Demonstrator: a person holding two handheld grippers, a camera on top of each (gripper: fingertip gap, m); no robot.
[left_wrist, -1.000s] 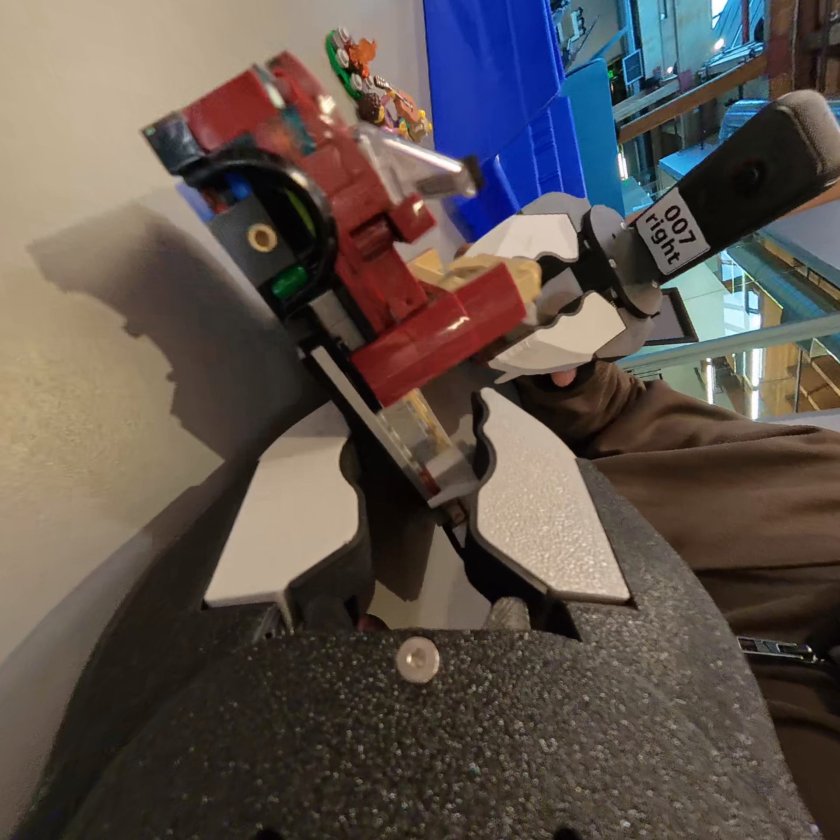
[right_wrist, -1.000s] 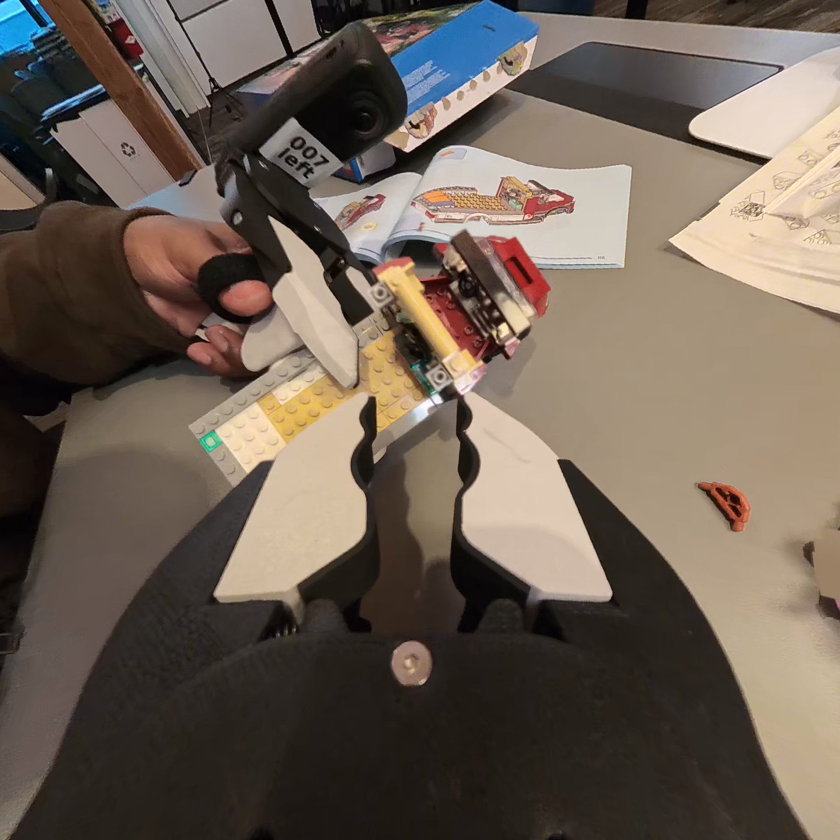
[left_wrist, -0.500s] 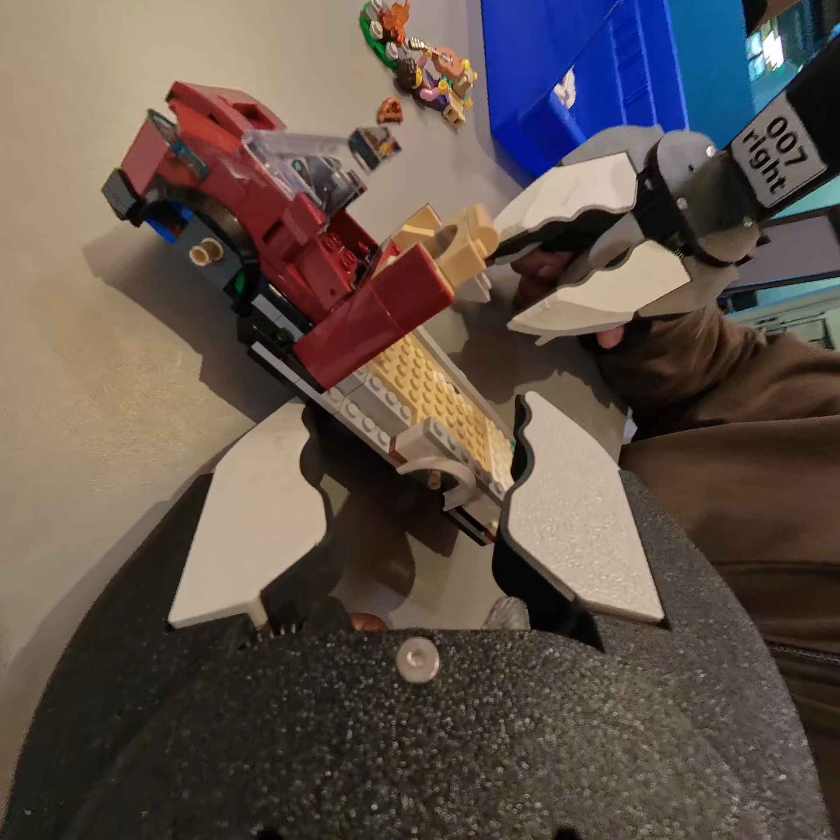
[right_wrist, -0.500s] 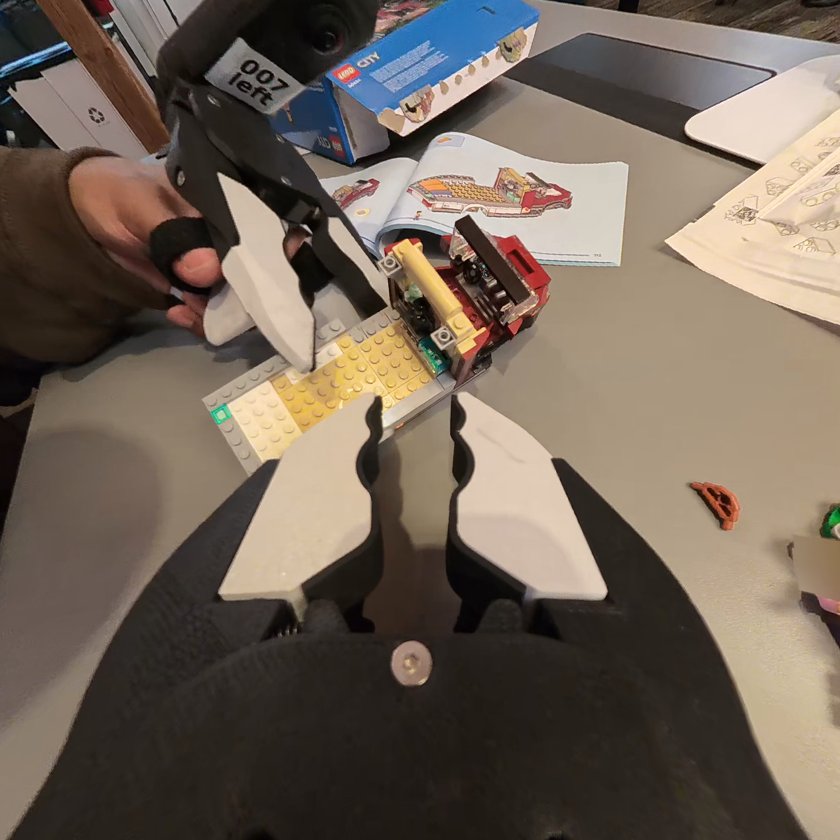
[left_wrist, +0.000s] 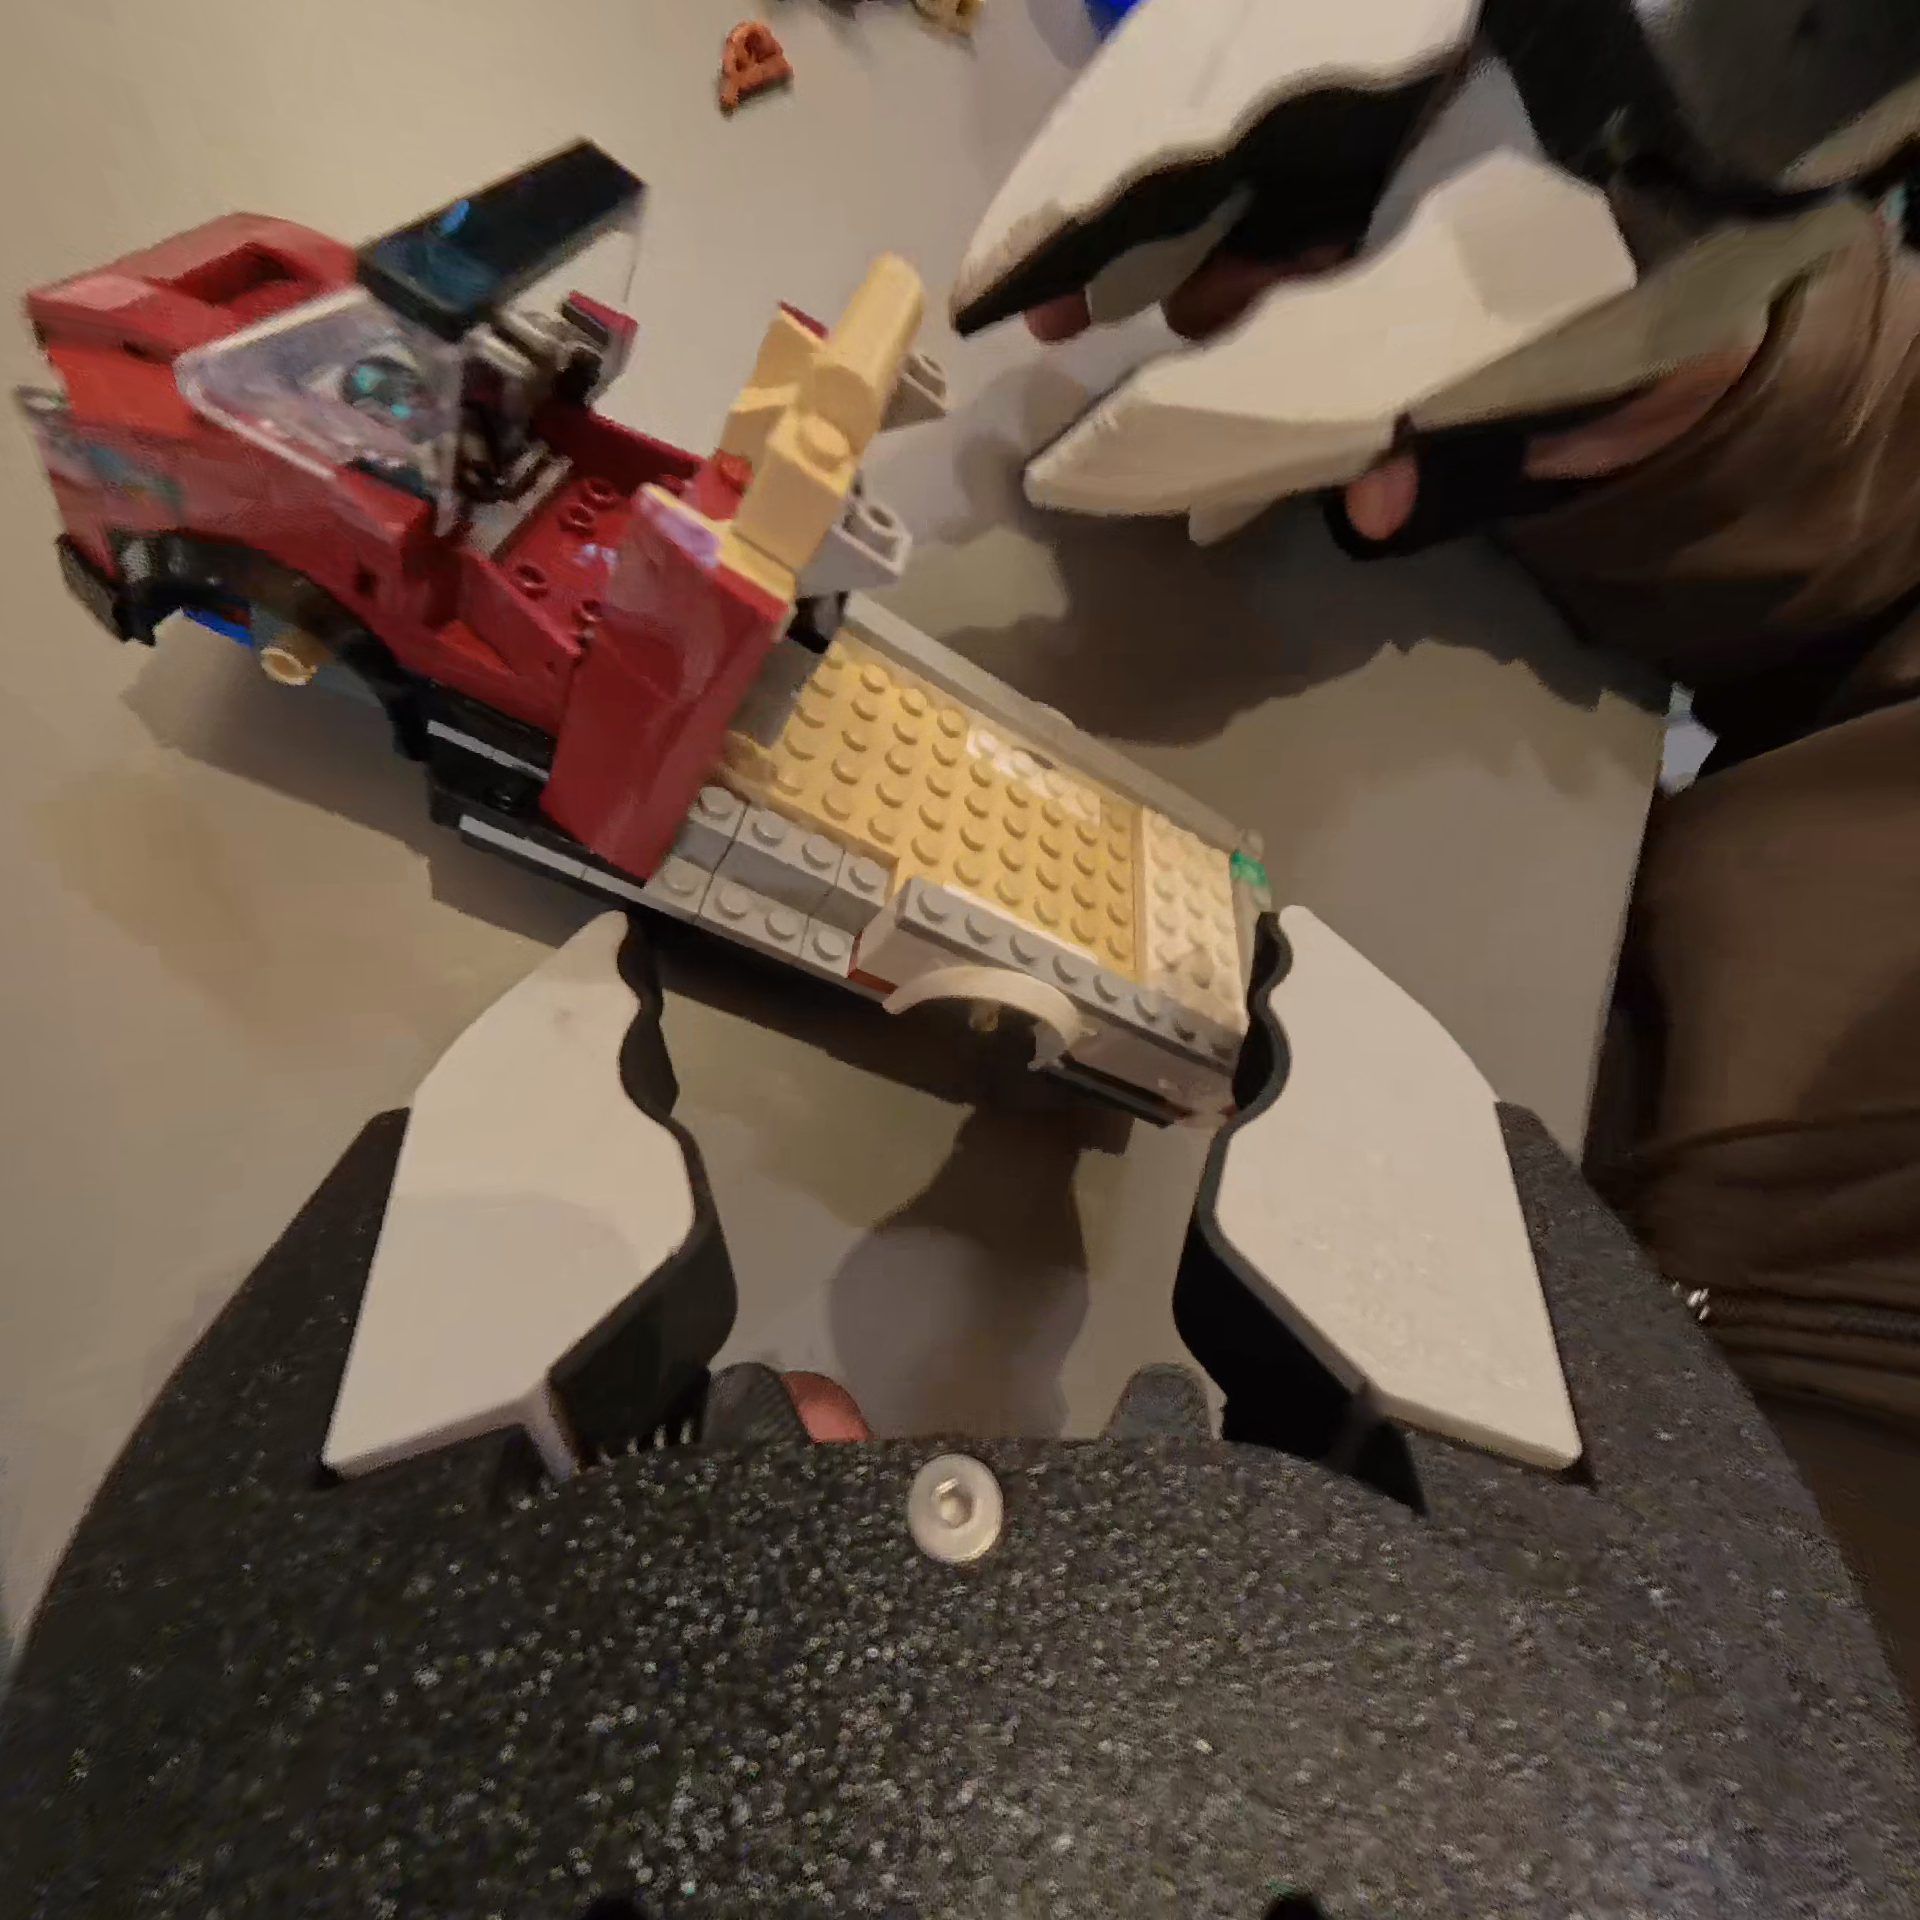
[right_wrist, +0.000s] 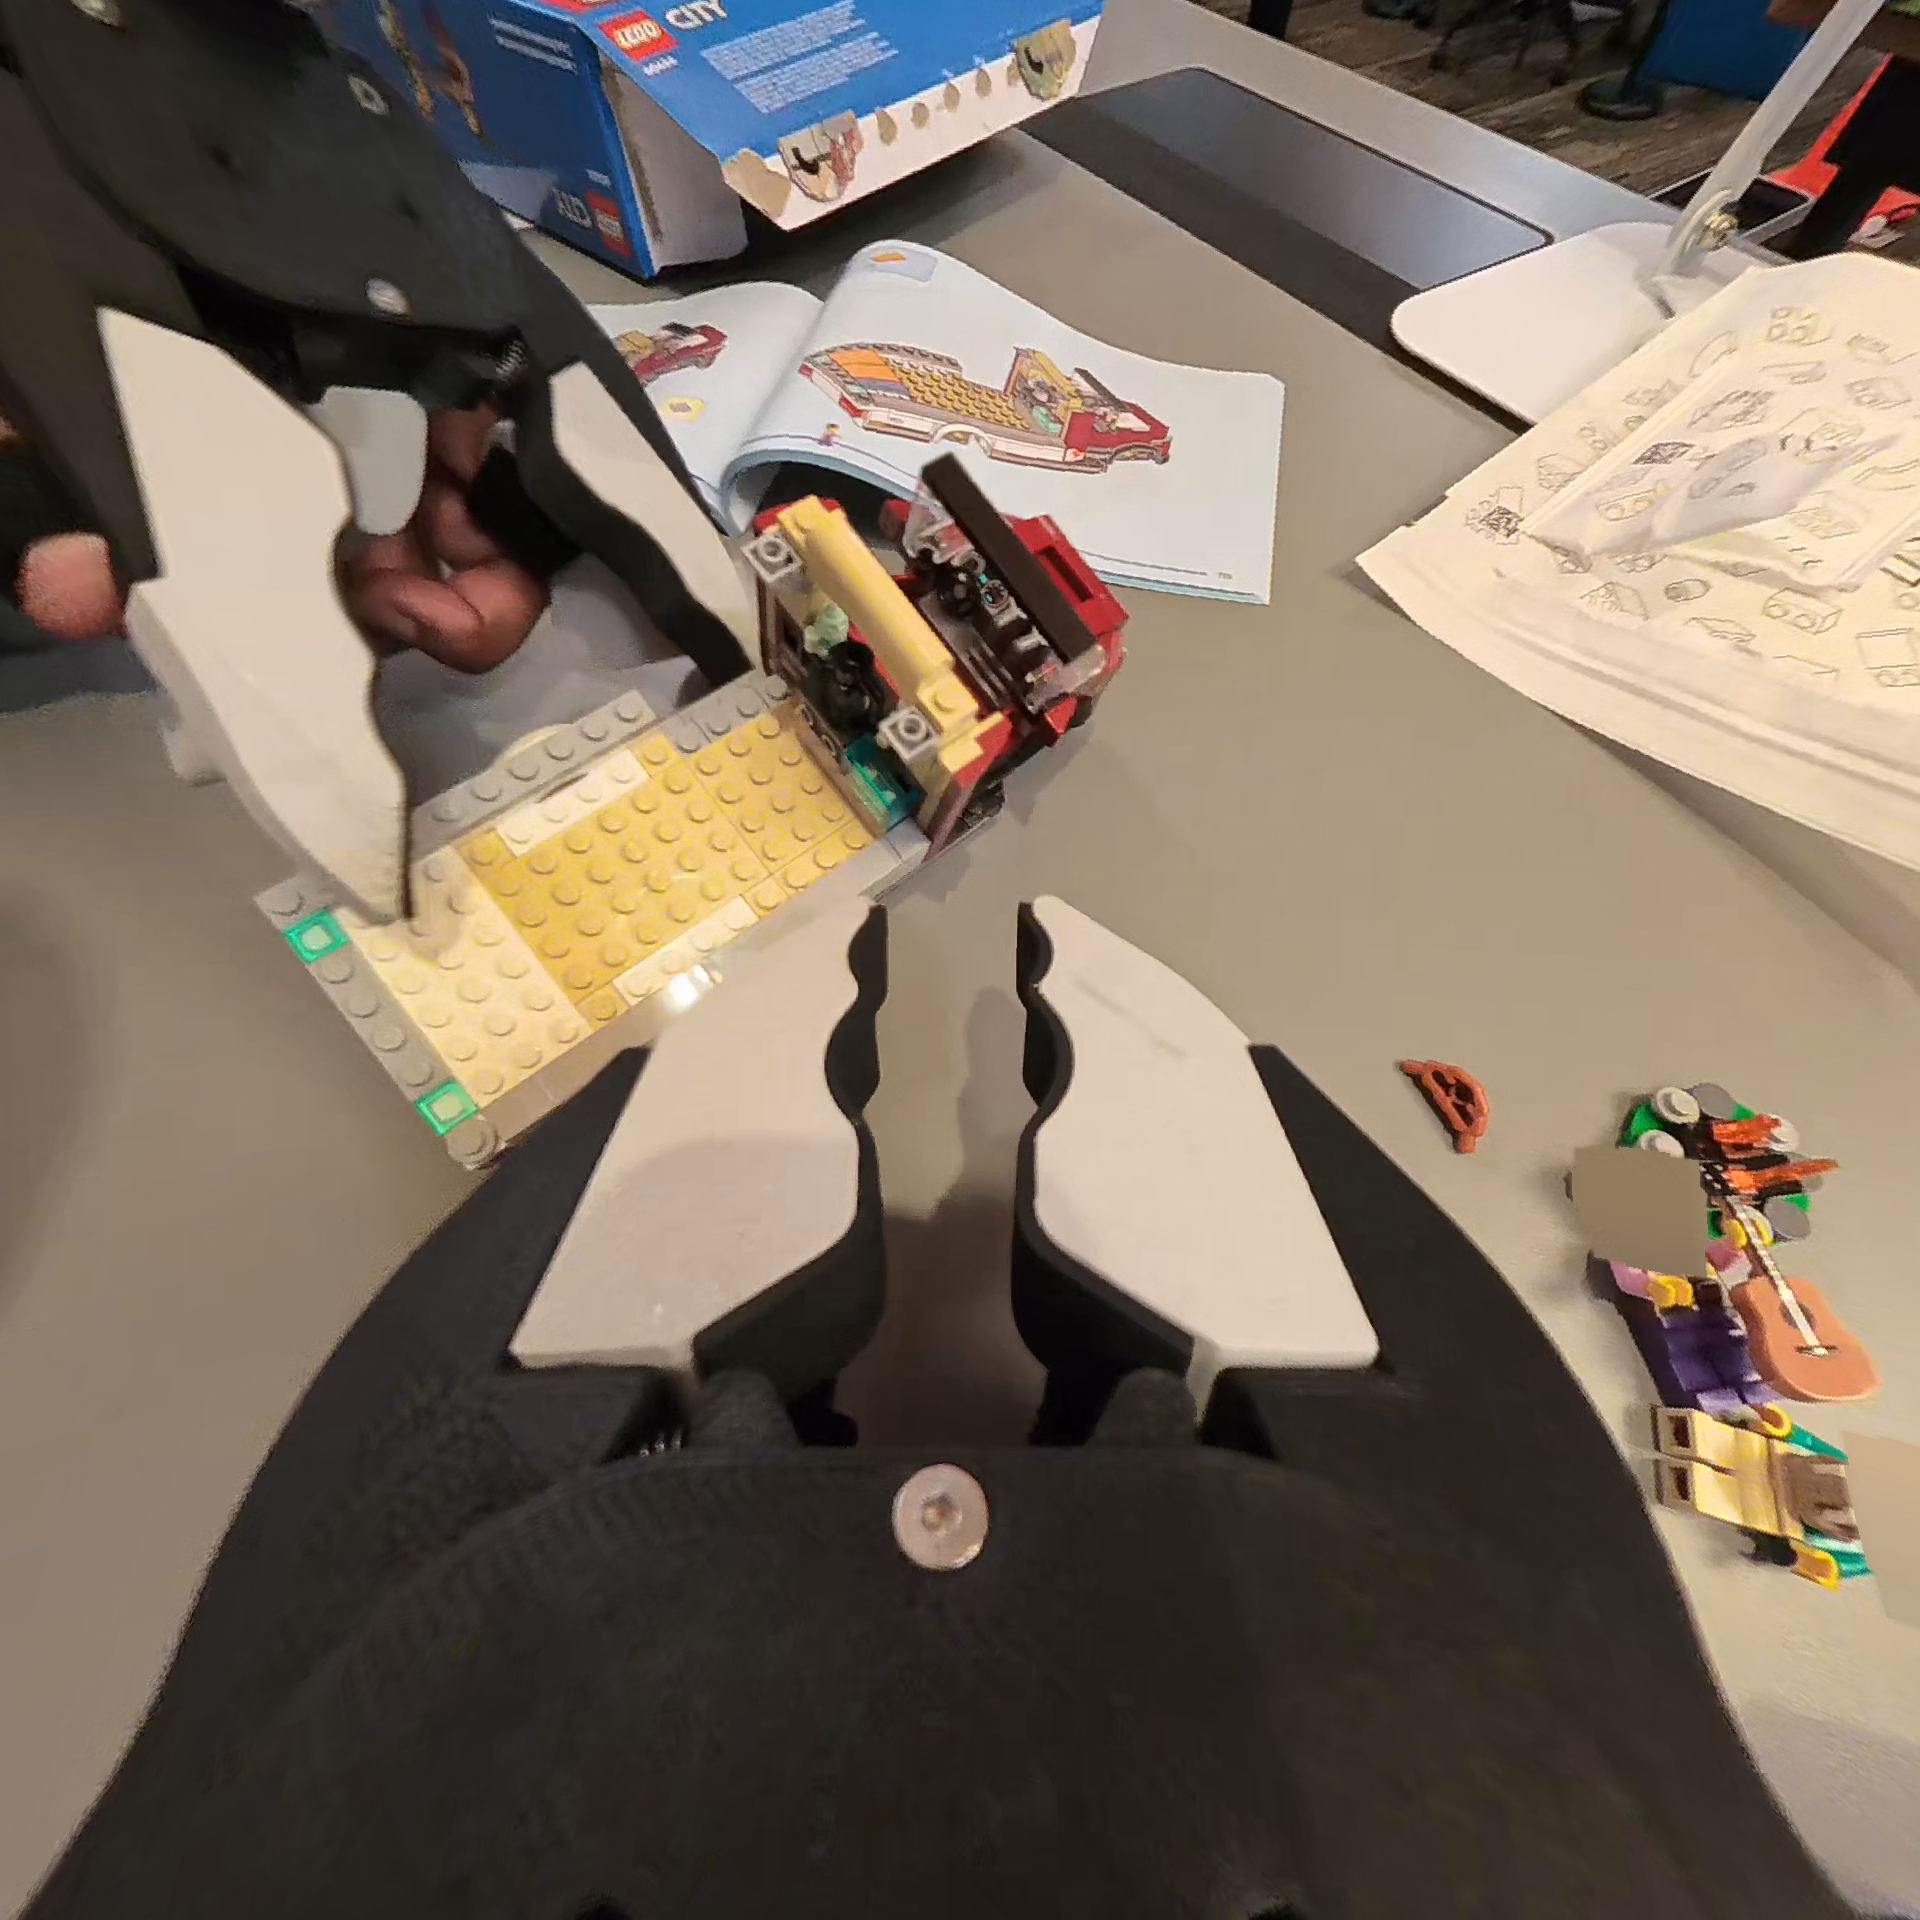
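plainly, the left gripper (left_wrist: 945, 997) stands wide apart and holds nothing; the rear end of the brick truck (left_wrist: 935, 821) lies between its fingertips (left_wrist: 582, 997), with bare table showing between the left tip and the truck's side, while the right tip sits right at the tail corner, and whether it touches i cannot tell; the right gripper (right_wrist: 951, 966) is narrowed to a slim gap with only grey table (right_wrist: 1299, 831) in it, just beside the edge of the truck's tan studded bed (right_wrist: 623, 862), gripping nothing; the truck rests on the table, dark red cab (right_wrist: 1039, 603) toward the open instruction booklet (right_wrist: 987, 405), bed toward the person; in the right wrist view one left fingertip seems to come down on the pale plates near the green corner tile (right_wrist: 312, 935), though touch is not certain.

what could go wrong, as i judge it: nothing grips the truck, so a sideways brush from either gripper may skid or spin it; pressure on the rear plates could lever the cab end up or pop plates loose; the raised black roof piece (left_wrist: 499, 239) and the tan upright bar (left_wrist: 821, 416) look easiest to knock off; the small brown piece (right_wrist: 1444, 1101) and the minifigures (right_wrist: 1745, 1299) lie to the right, well apart, yet a wide sweep could scatter them.
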